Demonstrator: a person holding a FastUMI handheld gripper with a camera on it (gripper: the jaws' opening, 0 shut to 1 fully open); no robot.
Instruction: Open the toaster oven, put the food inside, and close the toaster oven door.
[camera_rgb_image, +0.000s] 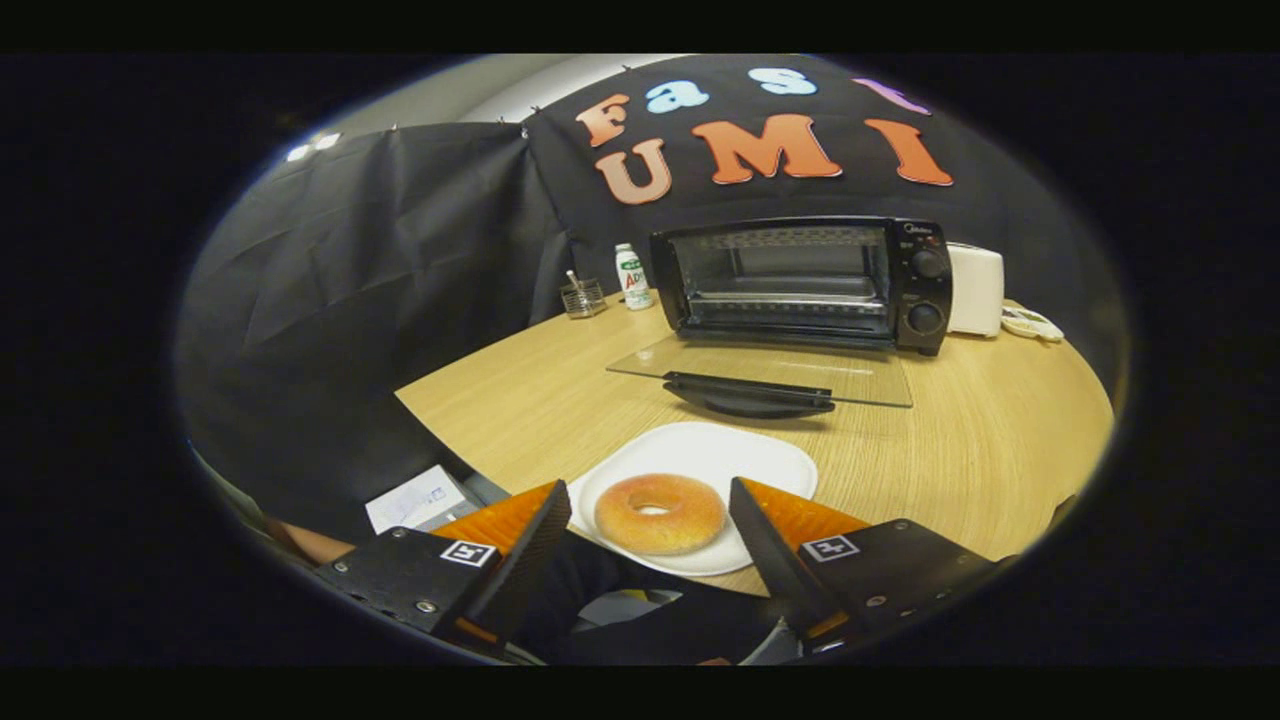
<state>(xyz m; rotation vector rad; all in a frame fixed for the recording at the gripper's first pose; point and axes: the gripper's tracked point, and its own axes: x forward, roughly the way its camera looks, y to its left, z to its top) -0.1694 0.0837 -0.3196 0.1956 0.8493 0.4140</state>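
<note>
A sugared doughnut (660, 513) is seen lying on a white plate (760, 460) near the front edge of a round wooden table (1000, 440), framed between the two fingers of the hand-held gripper (650, 500), which are spread wide to either side of it and are not touching it. The doughnut is set toward the near rim of the plate, level with the fingertips, with clear gaps left on both sides. Beyond the doughnut, farther back on the table, the black toaster oven (800, 280) is shown with its glass door (760, 375) folded fully down and lying flat toward the plate, its dark handle (750, 392) at the door's near edge; the wire rack inside the lit cavity can be made out. Two control knobs (926, 290) are stacked on the oven's right panel. Behind the doughnut and to the left of the oven, a small white bottle (631, 276) and a wire holder (583, 297) are placed near the table's far edge. A white appliance (975, 290) is stood just beside the oven's right side.
</note>
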